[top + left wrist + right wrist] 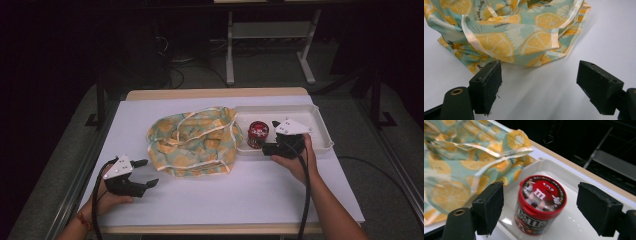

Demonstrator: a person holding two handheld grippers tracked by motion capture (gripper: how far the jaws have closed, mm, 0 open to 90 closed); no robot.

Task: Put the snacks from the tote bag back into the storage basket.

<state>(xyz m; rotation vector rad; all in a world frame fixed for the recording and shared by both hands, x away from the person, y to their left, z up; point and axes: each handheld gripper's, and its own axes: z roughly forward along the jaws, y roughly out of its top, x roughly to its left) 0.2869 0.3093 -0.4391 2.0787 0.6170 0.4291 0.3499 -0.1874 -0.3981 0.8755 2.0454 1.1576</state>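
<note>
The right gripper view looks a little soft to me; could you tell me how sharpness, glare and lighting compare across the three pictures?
Right gripper view: the red candy tub and lemon-print bag are slightly motion-blurred, with small glare spots on the white tray. Left gripper view: sharp, with soft shadows on the white table. High view: table evenly lit, surroundings nearly black.

The bag (195, 141) is thin printed cloth with satiny trim; the candy tub (539, 203) glossy plastic; the tray (320, 131) smooth white plastic; the surface (240, 190) matt white.
</note>
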